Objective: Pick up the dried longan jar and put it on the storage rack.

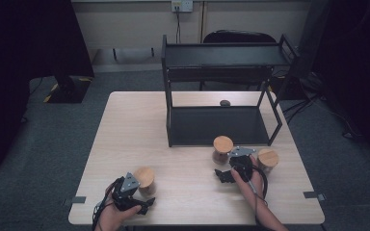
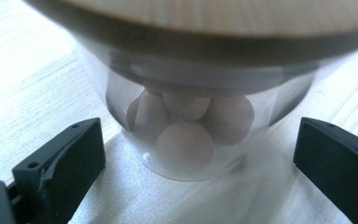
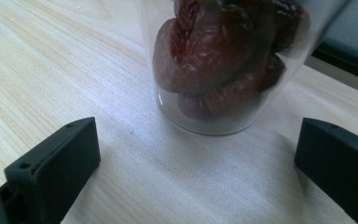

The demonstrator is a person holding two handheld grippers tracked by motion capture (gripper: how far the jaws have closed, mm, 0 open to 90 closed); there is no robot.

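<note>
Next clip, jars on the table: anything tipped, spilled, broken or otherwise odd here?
Nothing is tipped, spilled or broken. All three lidded jars stand upright: one by the left gripper holding pale balls, two by the right gripper, the nearer holding dark dried fruit. One oddity: a small dark object lies loose behind the black shelf.

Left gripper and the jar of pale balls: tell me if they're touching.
Apart. The left gripper view shows the left gripper with both black jaws wide of the jar of pale balls, with bare table visible on each side.
</note>
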